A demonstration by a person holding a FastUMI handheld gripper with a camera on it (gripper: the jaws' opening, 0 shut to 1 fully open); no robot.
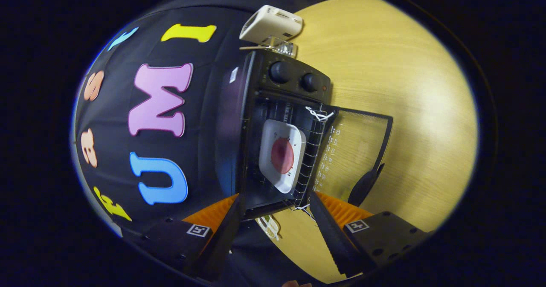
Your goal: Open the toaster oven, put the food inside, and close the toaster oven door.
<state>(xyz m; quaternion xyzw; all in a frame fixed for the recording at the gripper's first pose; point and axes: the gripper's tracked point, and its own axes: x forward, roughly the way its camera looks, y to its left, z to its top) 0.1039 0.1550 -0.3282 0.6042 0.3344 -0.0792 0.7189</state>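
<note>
The gripper (276, 218), rolled sideways, holds its fingers spread apart on nothing. At twelve o'clock just beyond them, the black toaster oven (273, 125) stands open, glass door (356, 150) lowered; inside rests a white square plate (282, 155) bearing round pink food (282, 155).

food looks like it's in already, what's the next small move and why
Probably swing the open, empty gripper toward the door and catch its handle to push it shut: the plate already sits on the rack inside the toaster oven.
</note>
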